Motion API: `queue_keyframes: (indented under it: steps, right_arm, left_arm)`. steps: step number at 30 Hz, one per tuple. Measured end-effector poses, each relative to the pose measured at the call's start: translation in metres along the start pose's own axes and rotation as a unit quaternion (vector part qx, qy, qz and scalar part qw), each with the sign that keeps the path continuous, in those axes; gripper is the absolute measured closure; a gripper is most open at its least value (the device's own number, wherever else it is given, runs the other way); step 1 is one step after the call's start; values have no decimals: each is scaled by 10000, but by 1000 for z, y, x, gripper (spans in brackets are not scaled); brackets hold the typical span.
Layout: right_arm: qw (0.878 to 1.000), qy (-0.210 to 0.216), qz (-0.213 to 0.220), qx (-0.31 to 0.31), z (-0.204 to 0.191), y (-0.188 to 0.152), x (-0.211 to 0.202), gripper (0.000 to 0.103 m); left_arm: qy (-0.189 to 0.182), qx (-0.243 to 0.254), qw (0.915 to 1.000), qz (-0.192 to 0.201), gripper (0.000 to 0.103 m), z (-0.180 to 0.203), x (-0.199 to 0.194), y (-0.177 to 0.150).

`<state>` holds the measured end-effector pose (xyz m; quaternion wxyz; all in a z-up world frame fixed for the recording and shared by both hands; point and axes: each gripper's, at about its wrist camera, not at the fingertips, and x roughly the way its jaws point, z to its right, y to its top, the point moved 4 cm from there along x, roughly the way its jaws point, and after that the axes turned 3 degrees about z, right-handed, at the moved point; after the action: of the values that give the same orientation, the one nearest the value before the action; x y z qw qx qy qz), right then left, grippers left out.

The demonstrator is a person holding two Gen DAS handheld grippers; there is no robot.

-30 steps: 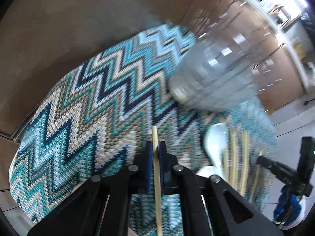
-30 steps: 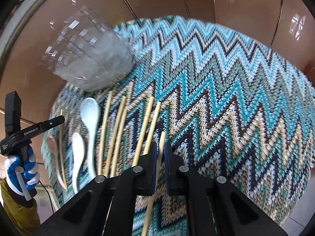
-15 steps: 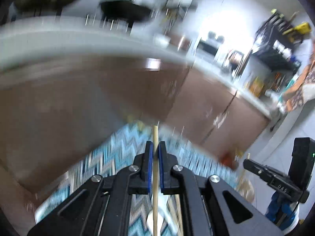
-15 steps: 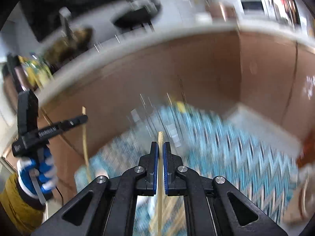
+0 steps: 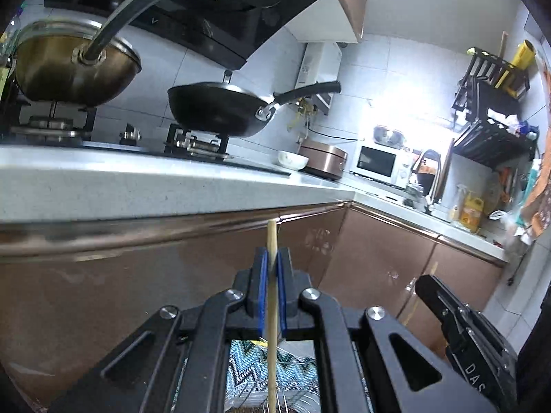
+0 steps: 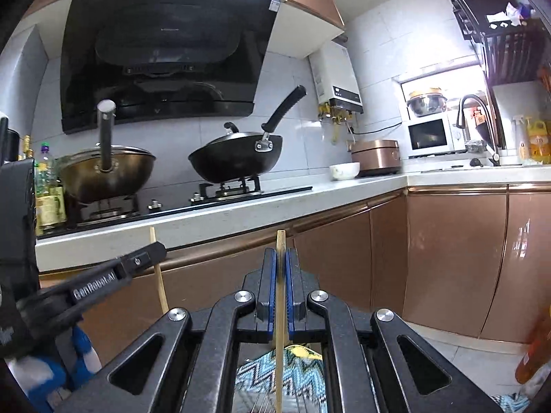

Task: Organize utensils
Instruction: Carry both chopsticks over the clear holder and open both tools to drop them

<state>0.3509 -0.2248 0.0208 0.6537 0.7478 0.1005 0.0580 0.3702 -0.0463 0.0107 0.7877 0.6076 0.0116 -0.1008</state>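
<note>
Gripping one upright chopstick (image 5: 272, 296) apiece (image 6: 280, 296), the left gripper (image 5: 271, 268) and right gripper (image 6: 281, 268) face the black wok (image 6: 237, 158) at 12 o'clock.

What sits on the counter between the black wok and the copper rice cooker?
A small white bowl stands on the white counter between the black wok and the copper rice cooker. Both wrist views show it.

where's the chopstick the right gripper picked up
In the right wrist view the chopstick stands upright, clamped in the right gripper, its tip up against the copper cabinet fronts below the countertop.
</note>
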Motion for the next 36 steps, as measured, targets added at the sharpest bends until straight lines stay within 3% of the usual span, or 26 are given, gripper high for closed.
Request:
queue_keyframes:
  steps: [7,15,19,24,27,32,36]
  right_arm:
    - [9998,-189,-28,-27,6,-43,23,98]
    - [9983,-318,-422,-263,2,-99,25,94]
    - [9981,-401,-413,-221,4,-100,8,62]
    - [9985,-410,-250,-266,-2,-74,-29,56]
    - [9986,-369,-93,-369,-11,-53,-65,46]
    - [9985,-337,143,-408,-23,-24,-129,14]
    - [9978,-345,168,-532,-37,-8,-176,2]
  left_arm:
    - [149,13,9999,-16,98,-3,19,-45]
    - [239,266,9993,-109,95,0,22,-78]
    - [180,267,9993,-195,75,-4,9,-77]
    - [79,535,9985,-67,69,-4,-31,-55]
    - [-25,657,9978,57,65,-8,-66,-37]
    - [-111,893,9958,136,55,-18,-133,-4]
    - [-128,978,9951,26,50,-27,-176,10]
